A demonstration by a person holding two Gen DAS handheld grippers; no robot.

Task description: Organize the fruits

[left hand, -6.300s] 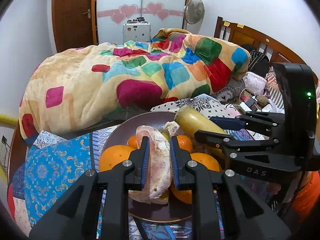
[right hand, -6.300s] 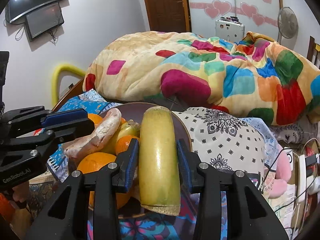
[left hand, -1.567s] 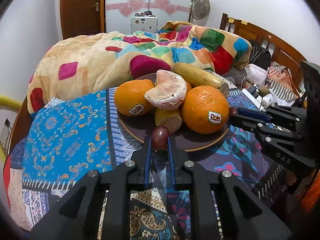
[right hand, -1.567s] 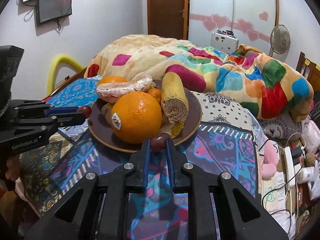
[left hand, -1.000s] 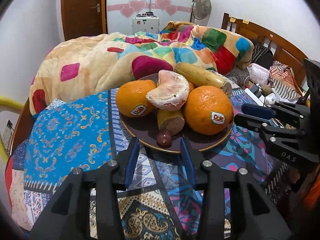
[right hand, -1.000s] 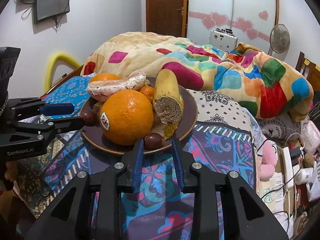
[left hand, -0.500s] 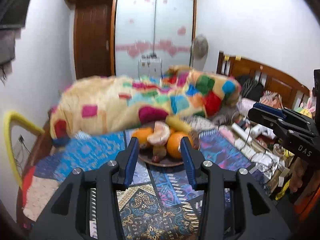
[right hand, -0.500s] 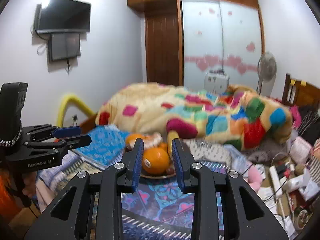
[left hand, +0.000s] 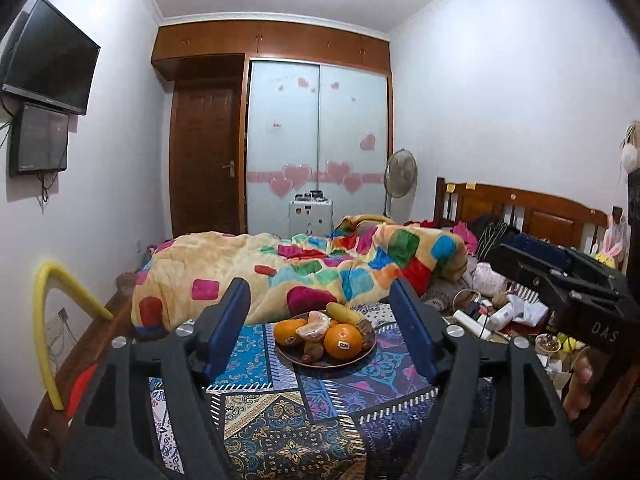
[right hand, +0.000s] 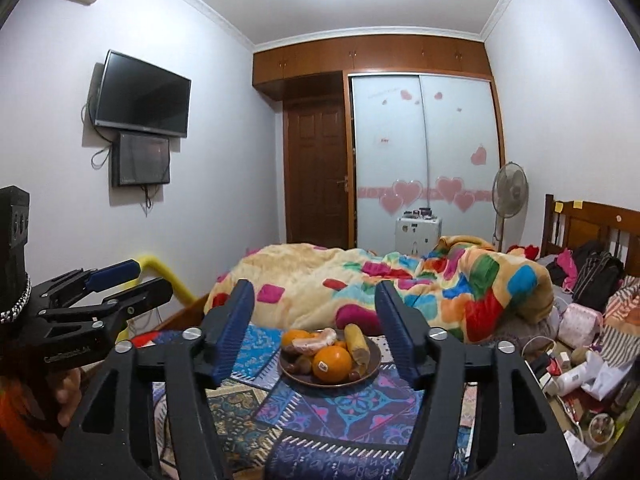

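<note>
The fruits (left hand: pixel 325 335) were piled on the plate (left hand: pixel 297 359) upon the bed. Both claws, left (left hand: pixel 325 334) and right (right hand: pixel 314 330), were spread wide, holding nothing. On soft bedding the plate could tilt, and round fruits might roll off.

Wall, left: carrying a dark television (right hand: pixel 142 94) above a smaller screen (right hand: pixel 141 159).
Far end: showing a brown door (right hand: pixel 318 174) beside sliding wardrobe panels (right hand: pixel 424 152) bearing pink hearts.
Corner: holding a standing fan (right hand: pixel 509 192) near a white appliance (right hand: pixel 418 236).
Bed: lying under a patchwork duvet (left hand: pixel 304 270), with a patterned blue cloth (left hand: pixel 304 412) spreading in front.
Right side: backing onto a wooden headboard (left hand: pixel 520 210).
</note>
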